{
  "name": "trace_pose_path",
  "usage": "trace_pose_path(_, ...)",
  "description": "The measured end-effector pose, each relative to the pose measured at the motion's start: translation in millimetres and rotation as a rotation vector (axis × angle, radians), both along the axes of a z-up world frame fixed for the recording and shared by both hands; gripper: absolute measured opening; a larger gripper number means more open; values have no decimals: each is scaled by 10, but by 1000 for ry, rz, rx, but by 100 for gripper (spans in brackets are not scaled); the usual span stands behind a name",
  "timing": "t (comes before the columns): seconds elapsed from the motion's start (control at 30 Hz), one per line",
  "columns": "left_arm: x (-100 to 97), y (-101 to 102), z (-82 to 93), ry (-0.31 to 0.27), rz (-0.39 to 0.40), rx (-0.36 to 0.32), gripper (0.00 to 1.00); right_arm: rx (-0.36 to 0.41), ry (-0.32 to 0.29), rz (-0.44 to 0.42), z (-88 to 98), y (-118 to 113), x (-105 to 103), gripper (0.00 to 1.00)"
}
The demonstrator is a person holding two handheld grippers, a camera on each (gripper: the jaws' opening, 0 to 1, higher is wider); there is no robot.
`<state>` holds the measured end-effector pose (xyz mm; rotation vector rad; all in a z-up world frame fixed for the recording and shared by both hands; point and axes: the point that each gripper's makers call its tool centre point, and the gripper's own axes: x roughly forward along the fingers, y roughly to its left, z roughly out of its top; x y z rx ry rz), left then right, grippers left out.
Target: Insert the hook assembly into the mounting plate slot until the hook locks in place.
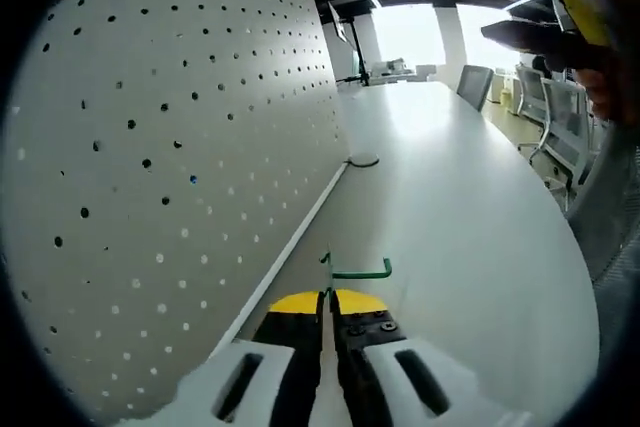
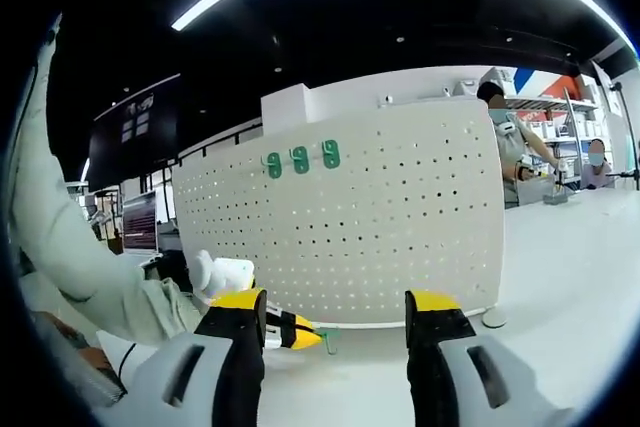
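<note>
White surface (image 1: 450, 207) in an open office, pegboard (image 1: 180, 147) upright along its edge. Left hand-held gripper (image 1: 326, 307) clamped on green hook (image 1: 358, 269), shank crosswise, low beside pegboard. Right hand-held gripper (image 2: 335, 312) spread, empty, facing pegboard from farther off; left nearer.

A pegboard (image 2: 340, 227) stands upright on a long table (image 1: 450, 207). Three hooks (image 2: 300, 158) hang in a row near its top edge. Before the board, the left gripper (image 1: 327, 299) holds a hook (image 1: 358, 269) just above the tabletop, the right gripper (image 2: 335, 322) facing the board.
</note>
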<state>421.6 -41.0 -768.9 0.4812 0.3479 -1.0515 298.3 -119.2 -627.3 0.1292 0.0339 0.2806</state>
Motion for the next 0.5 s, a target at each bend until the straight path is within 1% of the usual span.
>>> trace_pose_path(0.2,26,86,184,-32,28,-25,3,-12,-4,11,5,31,-2,54)
trace_pose_path(0.3,61,181,316,-49,60,-49,3,-18,-6,19,6,54,-4,54)
trace_pose_path(0.5,42,333,546,-85,96,-85,3,-27,-7,34,6,90,-7,54)
